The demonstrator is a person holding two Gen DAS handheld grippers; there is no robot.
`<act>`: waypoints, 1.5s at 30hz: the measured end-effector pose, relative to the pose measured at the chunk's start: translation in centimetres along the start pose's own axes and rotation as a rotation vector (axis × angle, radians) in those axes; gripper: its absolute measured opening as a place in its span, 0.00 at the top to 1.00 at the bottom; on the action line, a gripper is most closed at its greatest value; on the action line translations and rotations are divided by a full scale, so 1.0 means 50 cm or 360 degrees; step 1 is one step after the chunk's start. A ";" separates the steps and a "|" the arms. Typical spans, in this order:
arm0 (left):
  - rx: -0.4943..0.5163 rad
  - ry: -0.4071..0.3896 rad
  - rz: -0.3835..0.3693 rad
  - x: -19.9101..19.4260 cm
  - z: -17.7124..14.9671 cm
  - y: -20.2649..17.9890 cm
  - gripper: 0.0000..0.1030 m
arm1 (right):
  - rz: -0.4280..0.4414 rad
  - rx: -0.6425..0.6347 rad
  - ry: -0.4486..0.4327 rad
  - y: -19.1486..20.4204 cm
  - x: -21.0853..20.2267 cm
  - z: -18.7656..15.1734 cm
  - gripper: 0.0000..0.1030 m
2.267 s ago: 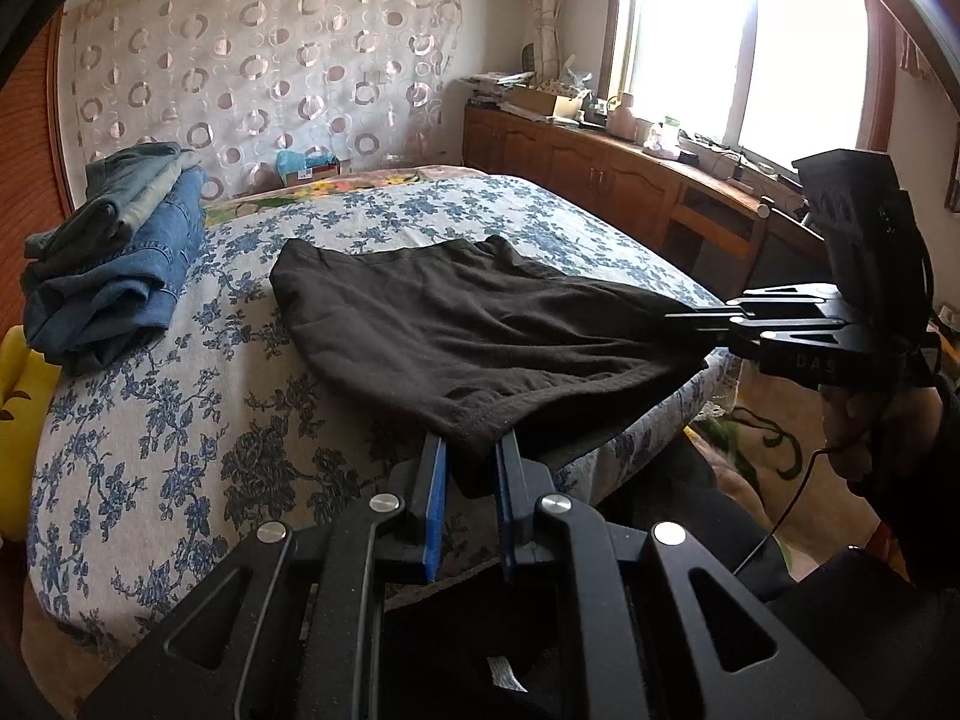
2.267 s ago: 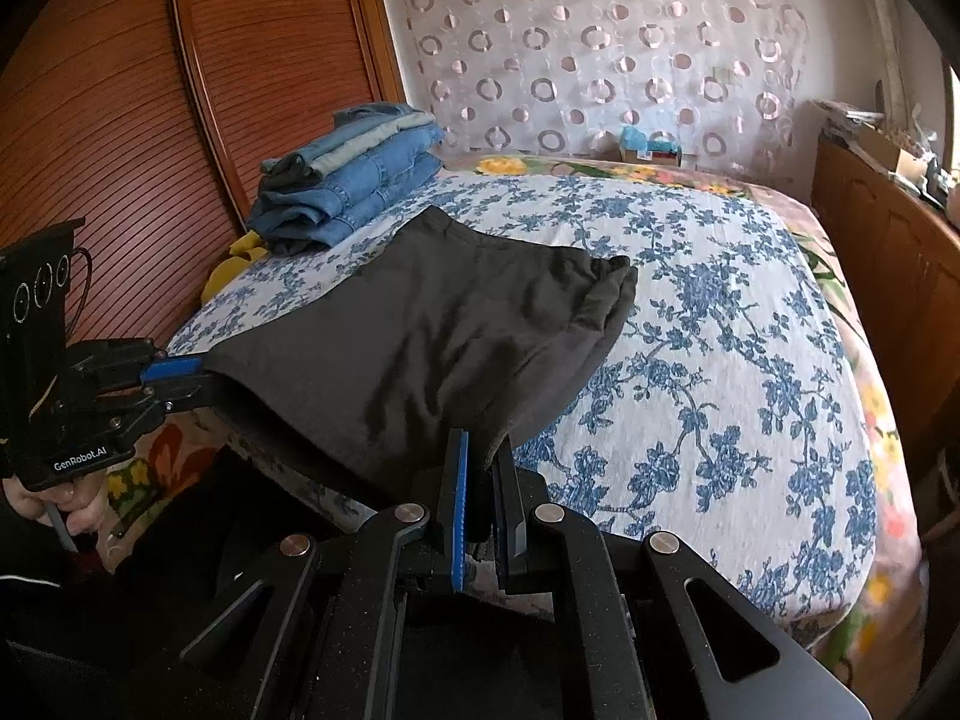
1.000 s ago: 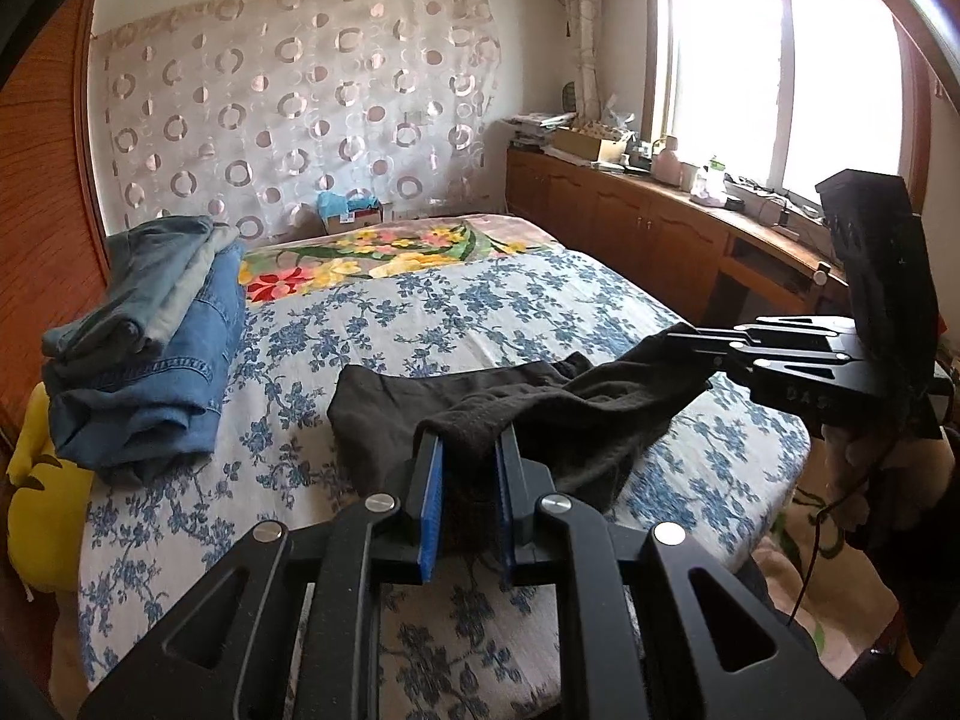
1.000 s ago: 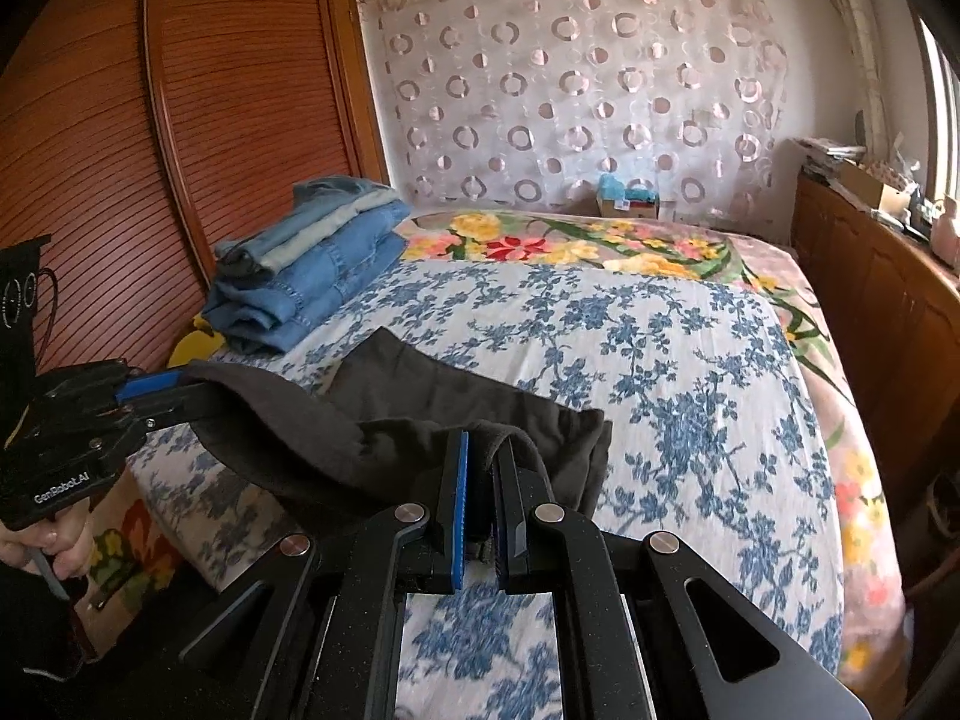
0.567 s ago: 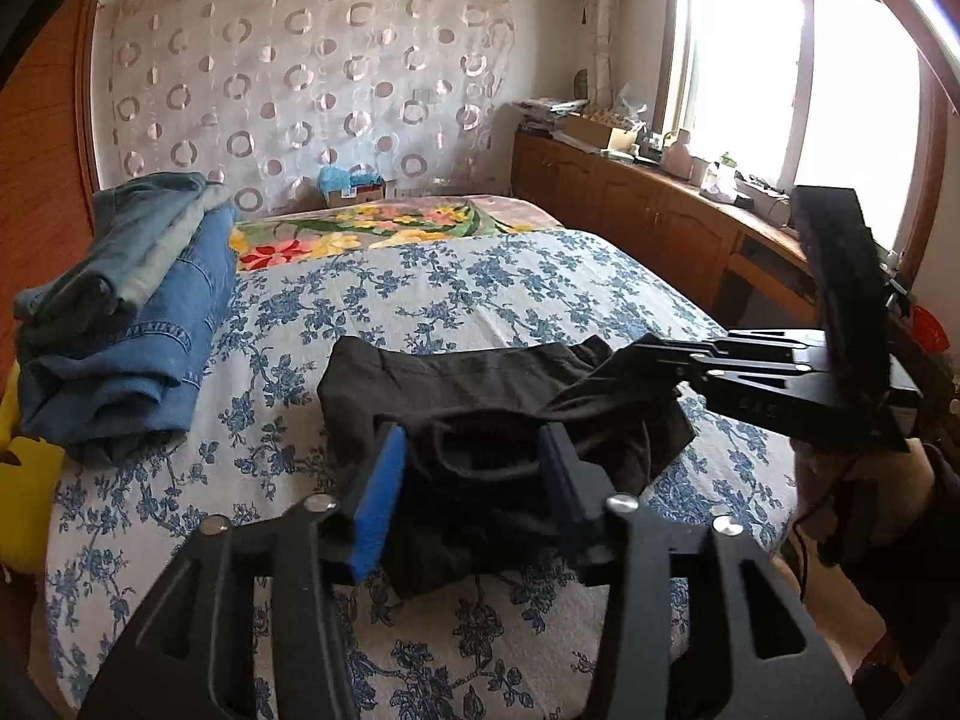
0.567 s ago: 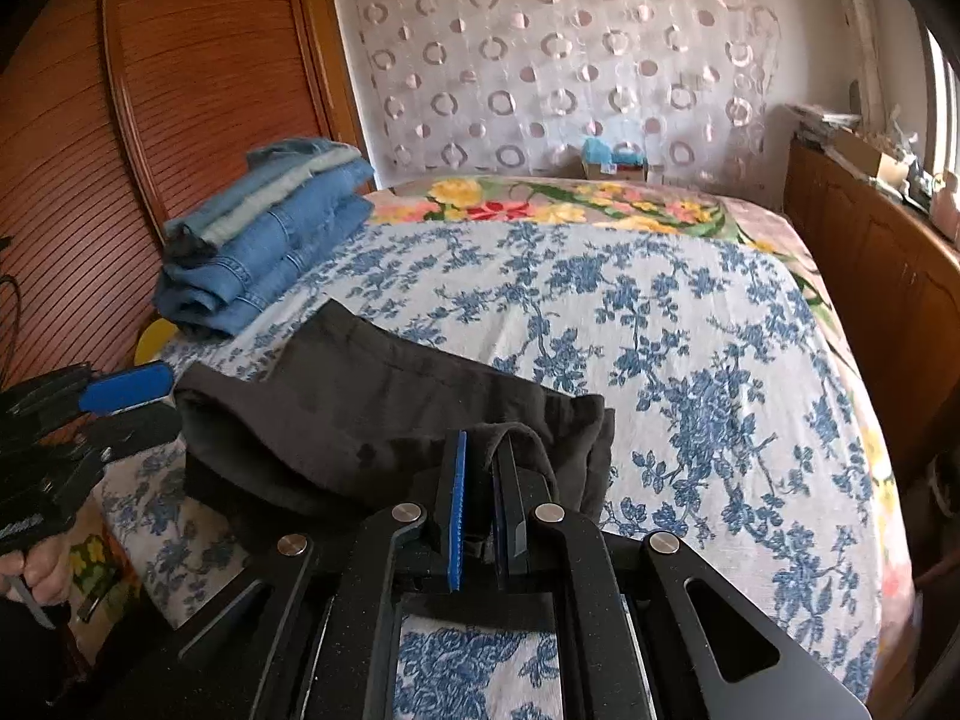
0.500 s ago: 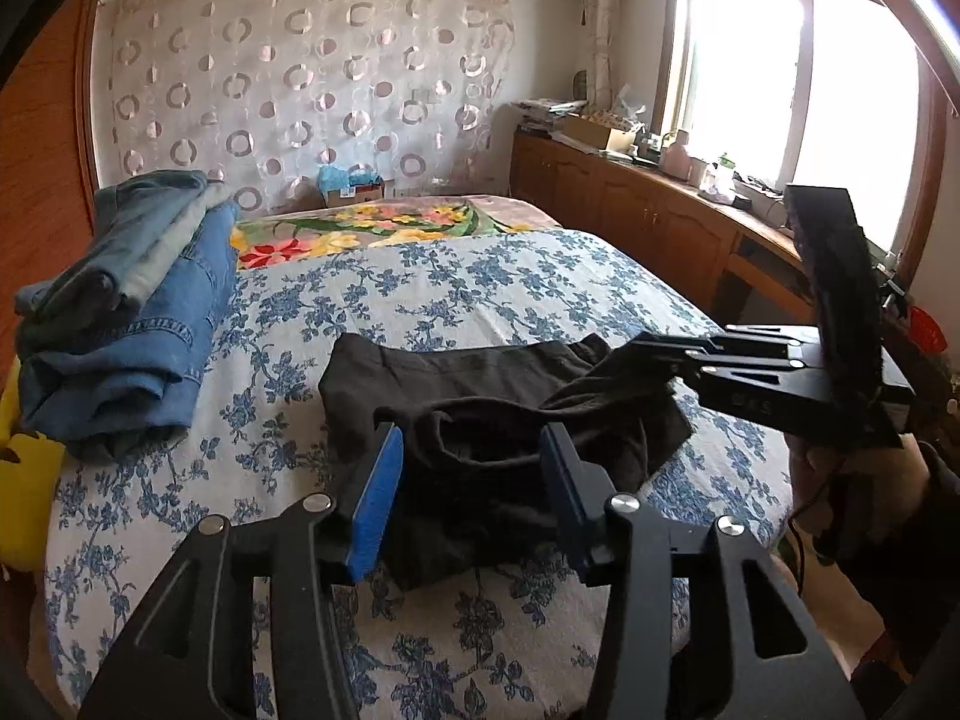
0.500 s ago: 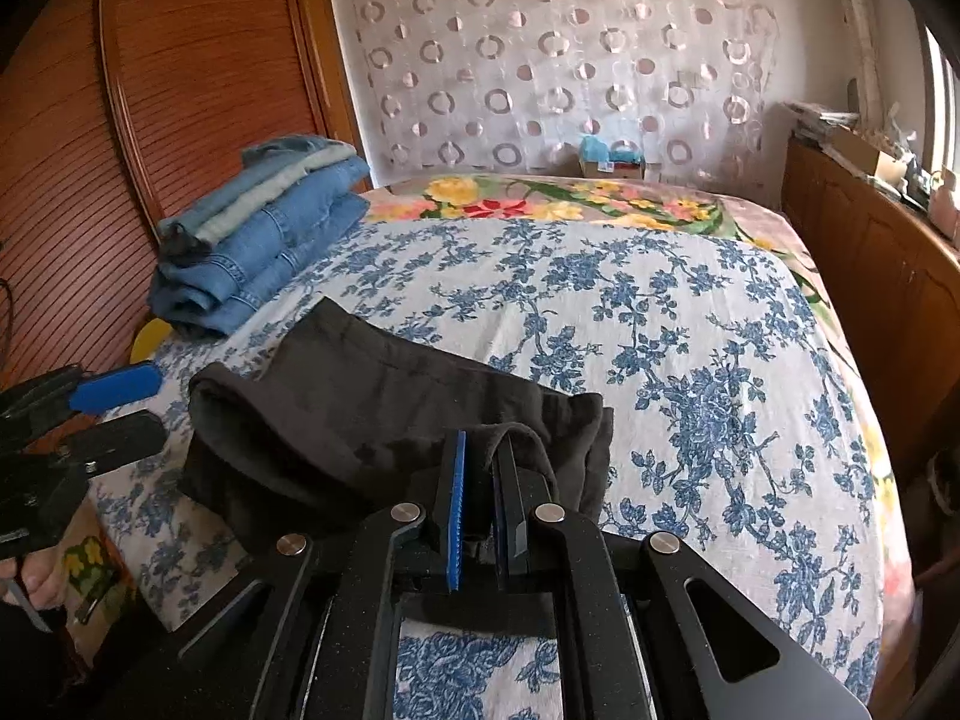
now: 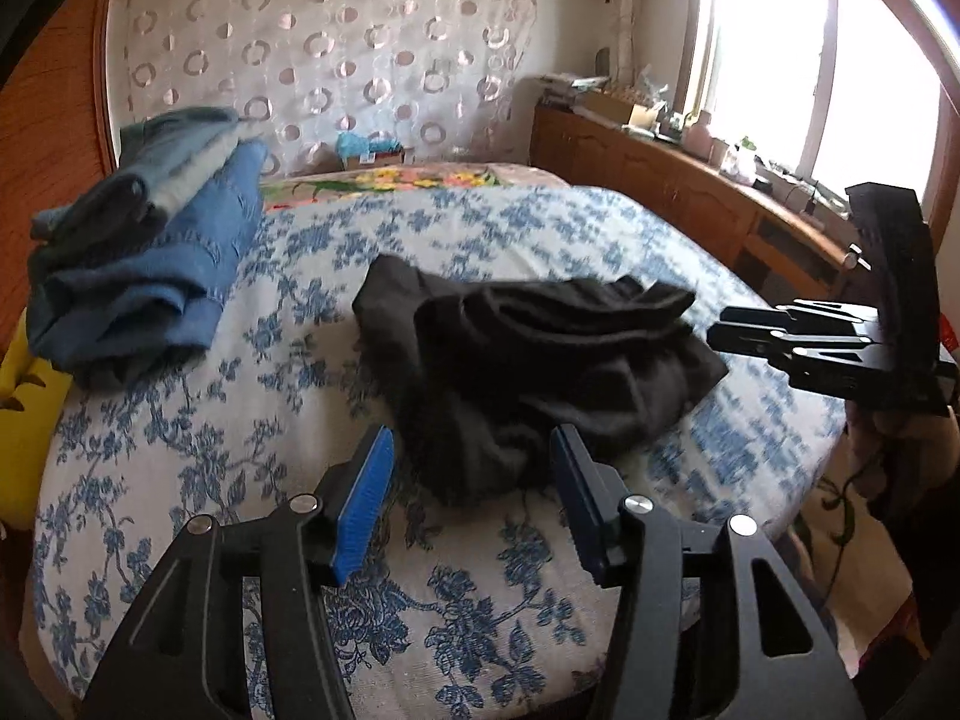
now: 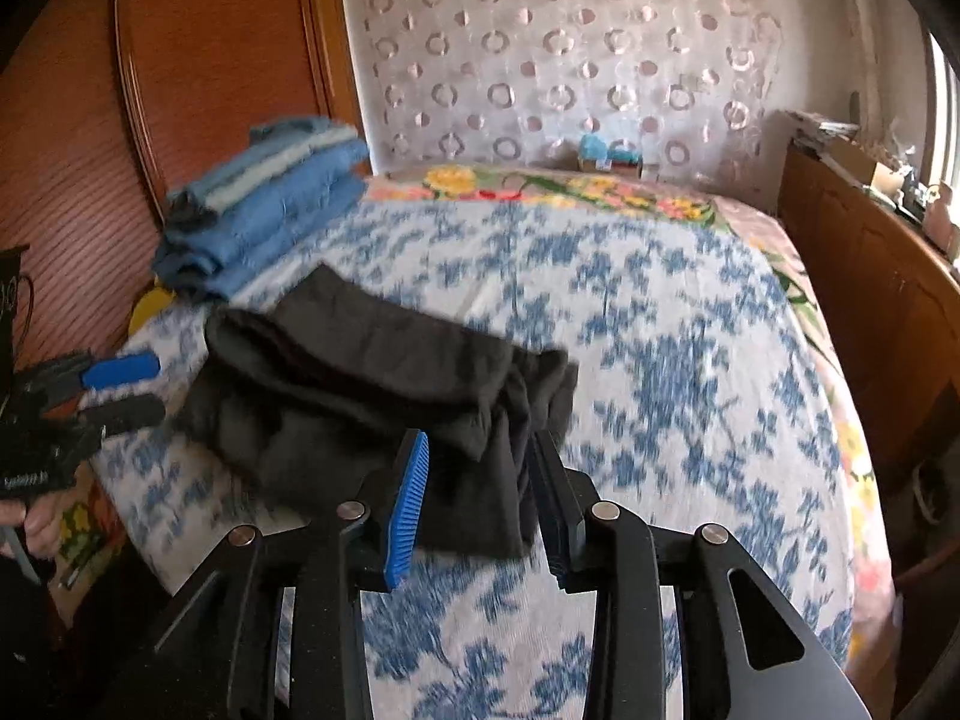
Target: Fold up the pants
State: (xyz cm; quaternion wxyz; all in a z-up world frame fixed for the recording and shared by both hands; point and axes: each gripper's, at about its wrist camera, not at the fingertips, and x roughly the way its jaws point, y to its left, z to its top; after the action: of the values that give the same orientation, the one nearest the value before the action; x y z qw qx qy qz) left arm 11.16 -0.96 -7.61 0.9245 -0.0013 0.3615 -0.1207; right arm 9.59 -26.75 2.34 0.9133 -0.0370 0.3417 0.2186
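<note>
I had both sets of jaws just opening to let the dark pants [image 9: 540, 360] go: my left gripper [image 9: 474, 498] stood wide with the near hem loose between its pads, and my right gripper [image 10: 480, 492] was parted more narrowly around the other corner, the cloth no longer pinched. The pants lay folded over on themselves near the front edge of the bed [image 9: 210, 480], rumpled rather than flat, well apart from the stack of folded jeans [image 9: 132, 264], so I judged the fold was laid but would need smoothing.

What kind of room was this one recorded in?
Most likely a home bedroom: a bed with a blue floral cover, black pants and folded jeans lying on it, and a wooden cabinet under a window.
</note>
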 end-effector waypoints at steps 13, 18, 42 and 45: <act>0.0012 0.0108 0.0027 0.057 -0.006 0.008 0.48 | 0.0049 0.0029 0.0113 -0.016 0.057 -0.002 0.65; 0.0019 0.0127 0.0018 0.072 -0.004 0.009 0.55 | 0.0033 0.0037 0.0127 -0.012 0.065 -0.004 0.65; 0.0037 0.0103 -0.0141 -0.037 -0.076 -0.029 0.87 | 0.0147 -0.0078 0.0073 0.023 -0.052 -0.078 0.94; 0.0025 0.0109 -0.0146 -0.039 -0.082 -0.028 0.87 | 0.0160 -0.0064 0.0078 0.022 -0.059 -0.081 0.94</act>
State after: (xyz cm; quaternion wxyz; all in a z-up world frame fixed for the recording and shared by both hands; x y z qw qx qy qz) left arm 6.72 -1.52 -9.19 0.9051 -0.0065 0.3915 -0.1656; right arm 4.67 -27.72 1.24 0.8915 -0.0436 0.3610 0.2702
